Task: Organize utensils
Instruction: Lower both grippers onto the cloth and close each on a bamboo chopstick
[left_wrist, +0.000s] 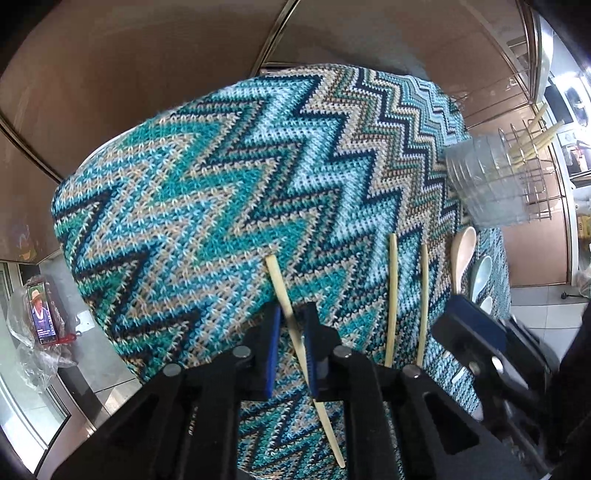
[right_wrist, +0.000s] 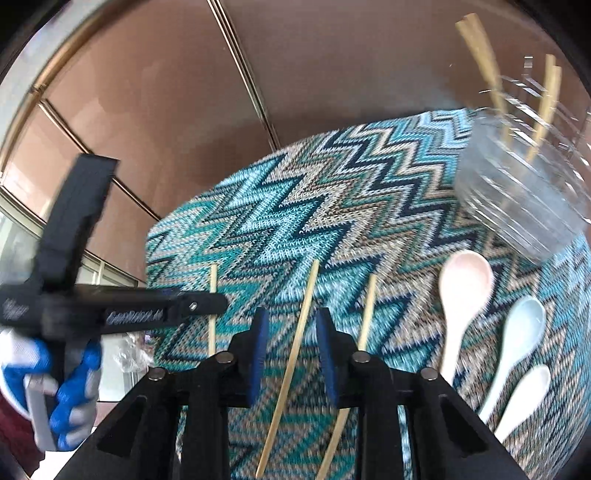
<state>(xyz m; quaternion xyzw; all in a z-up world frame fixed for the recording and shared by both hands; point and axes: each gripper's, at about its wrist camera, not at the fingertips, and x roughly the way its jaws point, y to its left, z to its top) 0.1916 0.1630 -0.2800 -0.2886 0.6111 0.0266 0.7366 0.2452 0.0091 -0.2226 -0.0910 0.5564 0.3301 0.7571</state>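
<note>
Three bamboo chopsticks lie on a zigzag knit cloth (left_wrist: 229, 177). My left gripper (left_wrist: 291, 321) has its blue pads on either side of the leftmost chopstick (left_wrist: 280, 284), close to it but with a small gap. My right gripper (right_wrist: 291, 325) is open astride the middle chopstick (right_wrist: 301, 325), not touching it. A third chopstick (right_wrist: 369, 306) lies just right of it. A pink spoon (right_wrist: 463, 291), a pale blue spoon (right_wrist: 517, 332) and a white spoon (right_wrist: 524, 395) lie at the right. A clear ribbed container (right_wrist: 528, 192) holds several chopsticks (right_wrist: 484, 62).
A wire dish rack (left_wrist: 532, 166) stands behind the clear container (left_wrist: 484, 181). Brown cabinet panels (left_wrist: 147, 66) rise behind the table. A plastic bag with a printed packet (left_wrist: 40, 314) sits at the far left. The left gripper's body (right_wrist: 74, 302) crosses the right wrist view's left side.
</note>
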